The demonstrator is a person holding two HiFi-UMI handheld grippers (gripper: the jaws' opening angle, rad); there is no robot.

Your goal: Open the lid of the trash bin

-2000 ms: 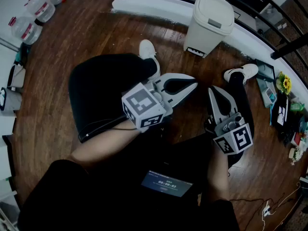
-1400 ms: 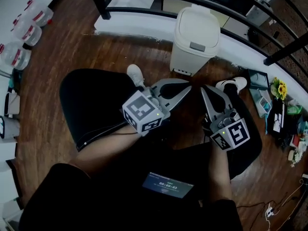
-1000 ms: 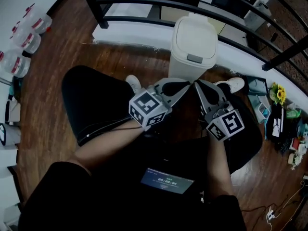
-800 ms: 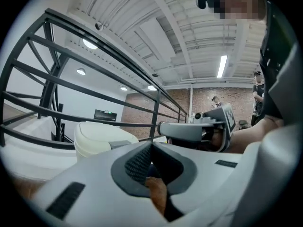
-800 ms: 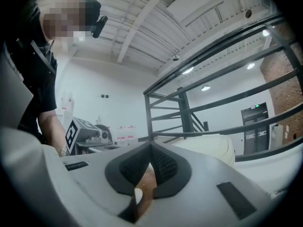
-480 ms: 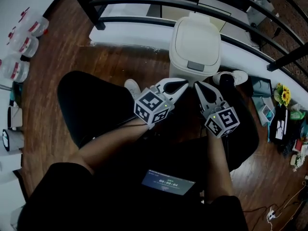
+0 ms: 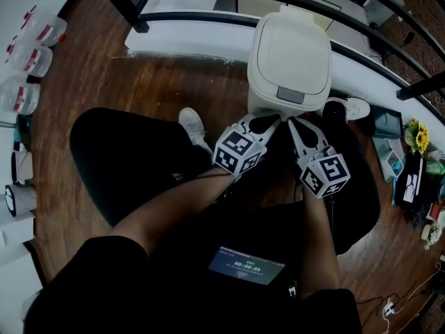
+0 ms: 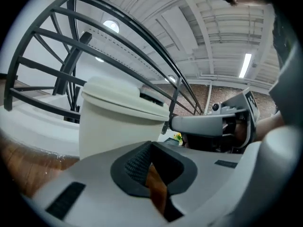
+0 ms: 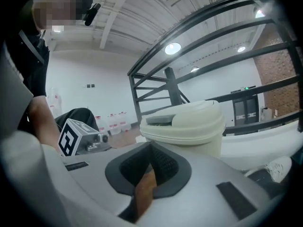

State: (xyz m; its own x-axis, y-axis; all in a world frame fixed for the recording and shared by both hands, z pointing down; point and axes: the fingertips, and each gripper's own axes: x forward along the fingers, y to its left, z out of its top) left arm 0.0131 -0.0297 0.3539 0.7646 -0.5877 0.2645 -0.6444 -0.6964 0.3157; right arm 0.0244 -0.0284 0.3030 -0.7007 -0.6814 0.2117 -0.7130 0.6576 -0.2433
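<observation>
The cream-white trash bin point(image 7: 288, 58) stands against the white ledge, lid down, its grey push latch point(image 7: 290, 94) at the front edge facing me. My left gripper point(image 7: 272, 119) and right gripper point(image 7: 293, 122) are side by side just in front of the bin, below the latch; both are shut and hold nothing. In the left gripper view the bin point(image 8: 118, 122) rises beyond the closed left gripper point(image 8: 150, 145), and the right gripper's body point(image 8: 213, 124) shows to the right. In the right gripper view the bin point(image 9: 189, 124) and its latch point(image 9: 158, 120) sit just past the closed right gripper point(image 9: 151, 148).
A black railing point(image 7: 208, 16) and a white ledge point(image 7: 188, 37) run behind the bin. White shoes point(image 7: 191, 127) stand on the wood floor point(image 7: 139, 82) by the bin. Water jugs point(image 7: 24, 54) line the left edge, small clutter point(image 7: 417, 152) the right. A lit screen point(image 7: 243, 264) hangs at the person's chest.
The view has closed in on the bin. Both grippers have moved forward and together, from mid-floor to just in front of the bin. The jaws have stayed shut.
</observation>
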